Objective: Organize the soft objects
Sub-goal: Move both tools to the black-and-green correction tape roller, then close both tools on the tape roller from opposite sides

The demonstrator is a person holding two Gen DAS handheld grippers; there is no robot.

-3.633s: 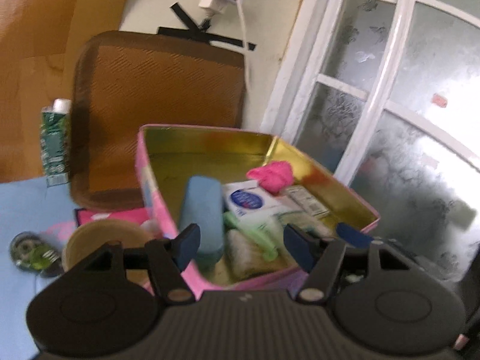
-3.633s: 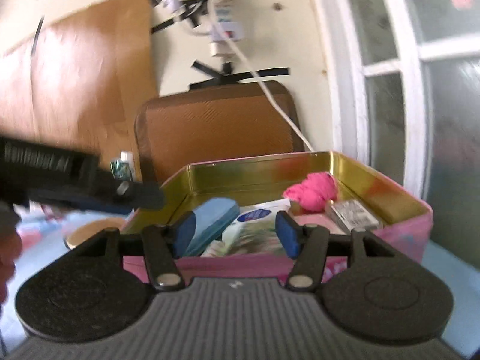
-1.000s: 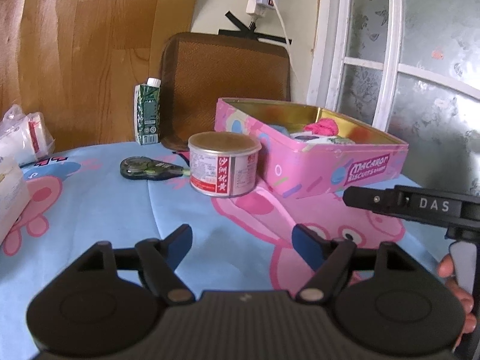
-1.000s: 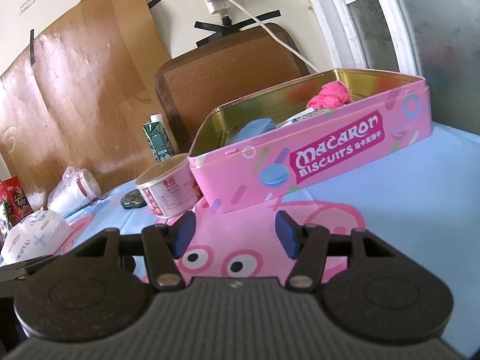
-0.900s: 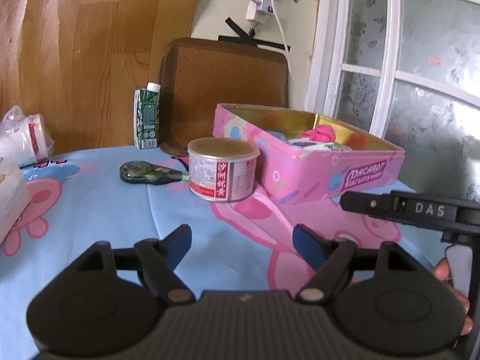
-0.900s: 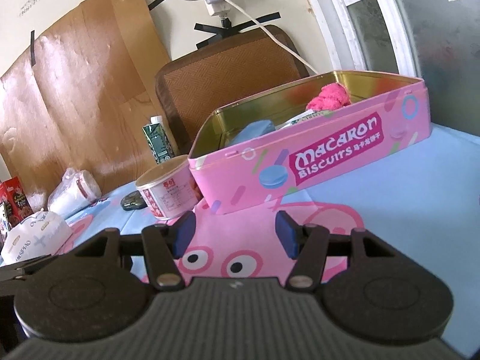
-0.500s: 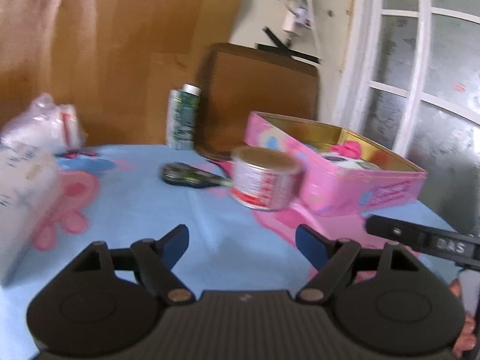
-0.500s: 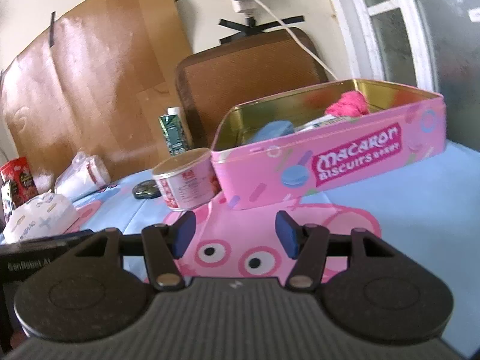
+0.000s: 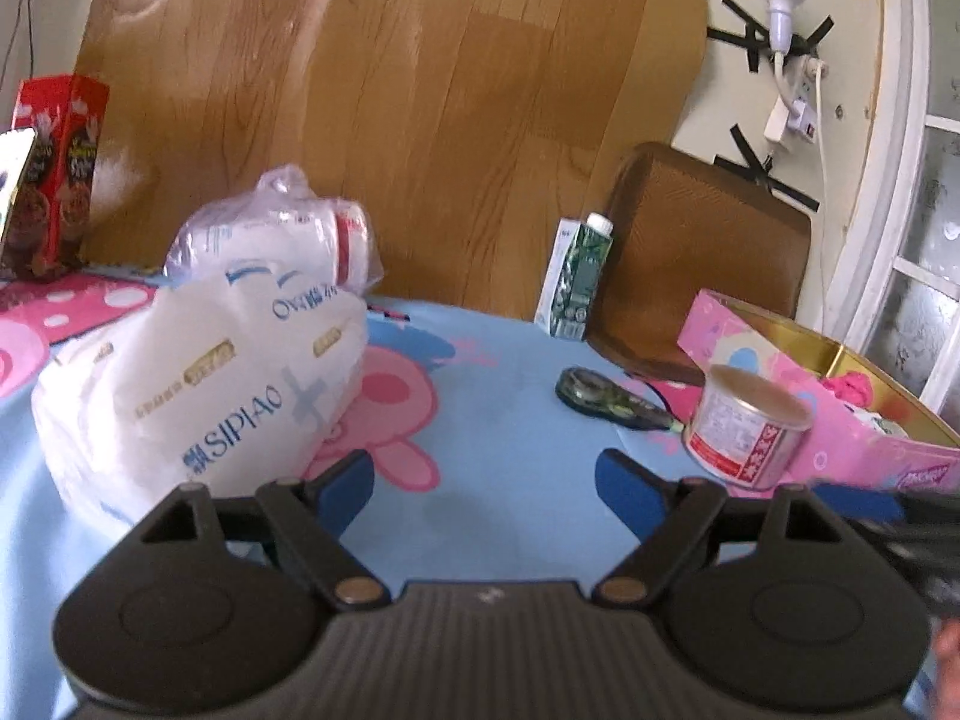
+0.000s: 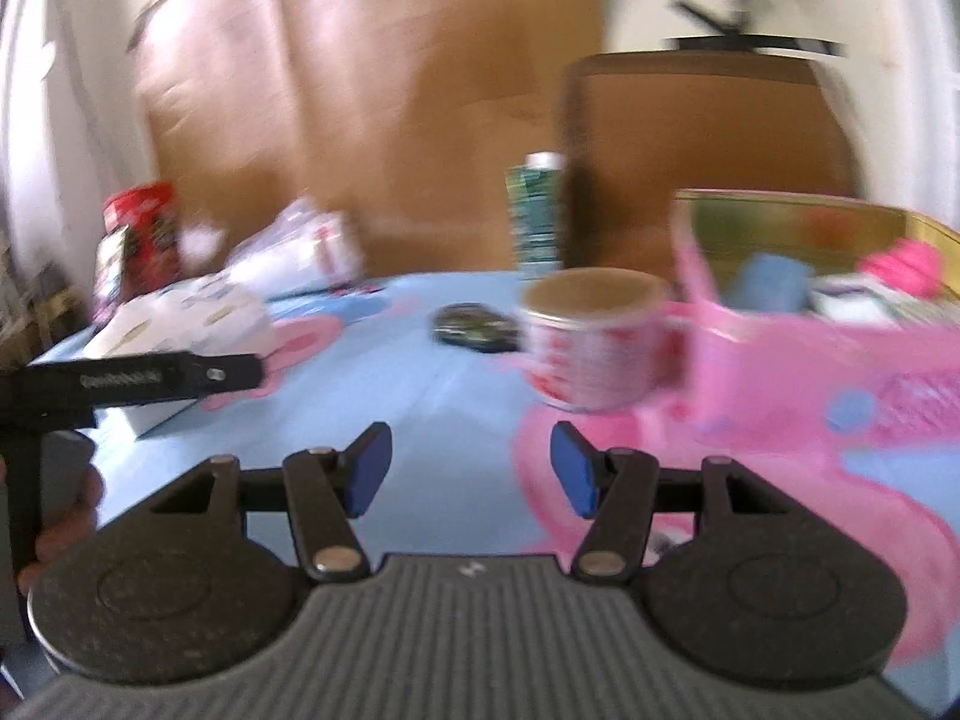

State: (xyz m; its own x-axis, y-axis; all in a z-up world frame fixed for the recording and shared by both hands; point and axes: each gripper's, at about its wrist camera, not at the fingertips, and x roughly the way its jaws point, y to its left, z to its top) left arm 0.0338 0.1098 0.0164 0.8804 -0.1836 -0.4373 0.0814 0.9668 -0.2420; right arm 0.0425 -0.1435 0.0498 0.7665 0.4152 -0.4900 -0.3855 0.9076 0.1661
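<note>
Tissue pack point(image 9: 204, 384) sits on worktop point(image 9: 498, 420) just left of the wide-open, empty left gripper point(image 9: 485, 483), likely next pick. Right gripper point(image 10: 470, 468) also open, empty; pink tin point(image 9: 852, 438) at right holds sorted items.

Left wrist view: low over the counter point(image 9: 510, 420), facing the wood-panelled wall; tissue pack point(image 9: 204, 384) close at left, round tin point(image 9: 744, 432) at right.
Right wrist view: same low height, blurred, facing the same wall from right of the tin point(image 10: 591, 342).
Shared: tin, green carton point(image 9: 573, 276), pink biscuit box point(image 10: 840, 354), tissue pack.
</note>
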